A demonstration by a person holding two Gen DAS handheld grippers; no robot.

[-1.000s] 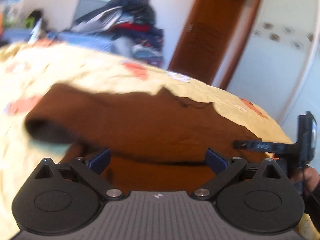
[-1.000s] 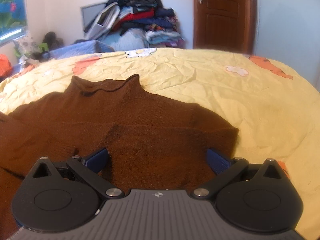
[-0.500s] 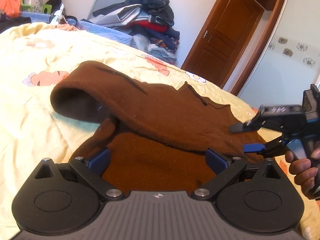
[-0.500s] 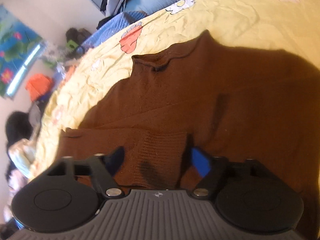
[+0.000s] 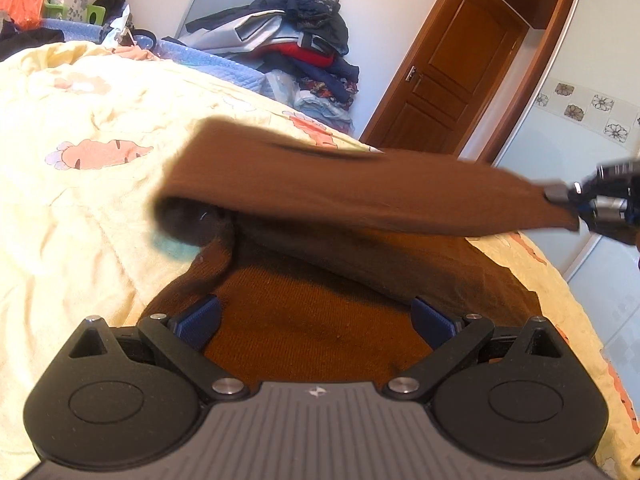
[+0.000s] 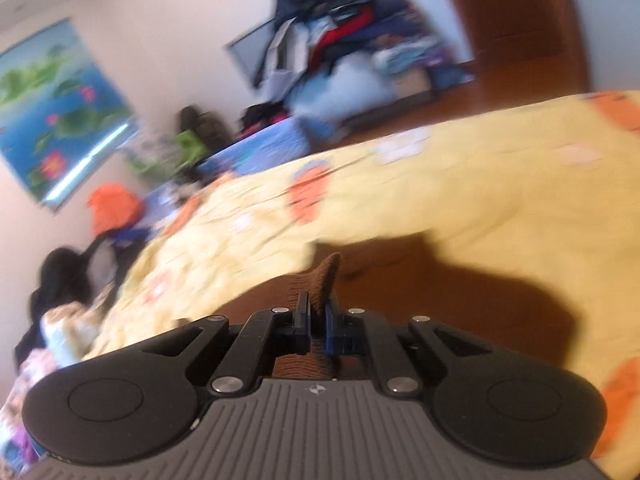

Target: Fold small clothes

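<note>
A brown knitted sweater [image 5: 320,312] lies on the yellow bedspread [image 5: 72,216]. My left gripper [image 5: 316,316] is open, low over the sweater's near part, holding nothing. My right gripper [image 6: 318,312] is shut on the ribbed cuff [image 6: 326,280] of a sleeve. In the left wrist view the right gripper [image 5: 576,196] holds that sleeve [image 5: 360,188] lifted and stretched across above the sweater's body. The rest of the sweater [image 6: 460,300] lies below in the right wrist view, blurred.
A pile of clothes [image 5: 296,44] stands against the far wall, next to a brown door [image 5: 452,76]. A white wardrobe [image 5: 580,120] is at the right. Bags and clutter [image 6: 108,208] lie beyond the bed's left side.
My right gripper has shut on the sleeve cuff and lifted it, pulling the sleeve up and to the right. My left gripper stayed open over the sweater.
</note>
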